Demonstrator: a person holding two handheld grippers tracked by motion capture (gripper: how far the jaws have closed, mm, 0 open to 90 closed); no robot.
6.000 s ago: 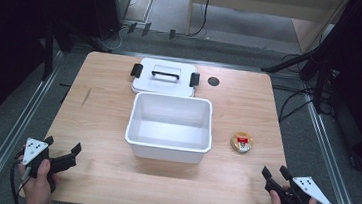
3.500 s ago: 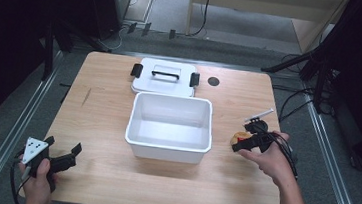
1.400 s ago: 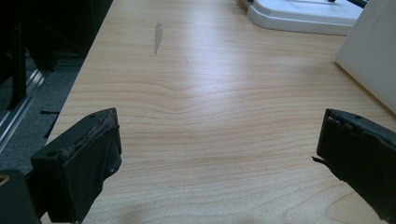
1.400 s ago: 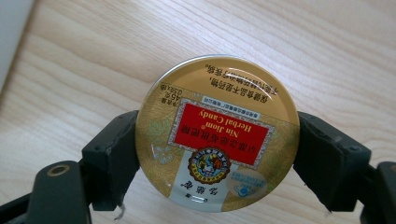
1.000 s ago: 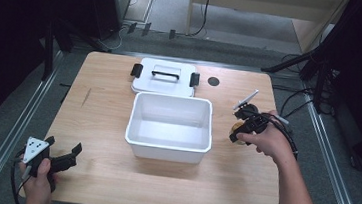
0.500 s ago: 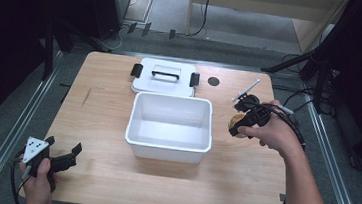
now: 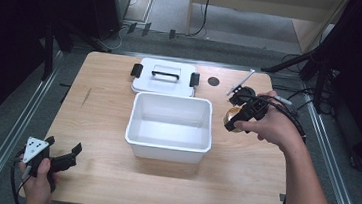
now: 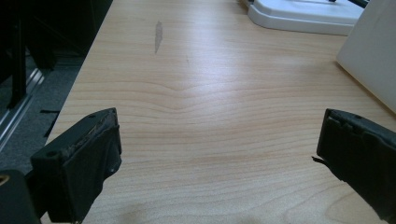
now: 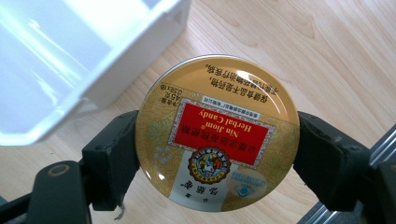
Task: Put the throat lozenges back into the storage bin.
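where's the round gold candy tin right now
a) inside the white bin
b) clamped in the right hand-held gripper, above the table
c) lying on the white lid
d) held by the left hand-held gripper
b: the candy tin sits clamped between the jaws of the right hand-held gripper, beside the white bin.

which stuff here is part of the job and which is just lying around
In the job:
- round candy tin, clamped in the right gripper
- open white bin, right beside the lifted tin

Lying about:
- white lid behind the bin
- left gripper, open and idle at the table's near corner
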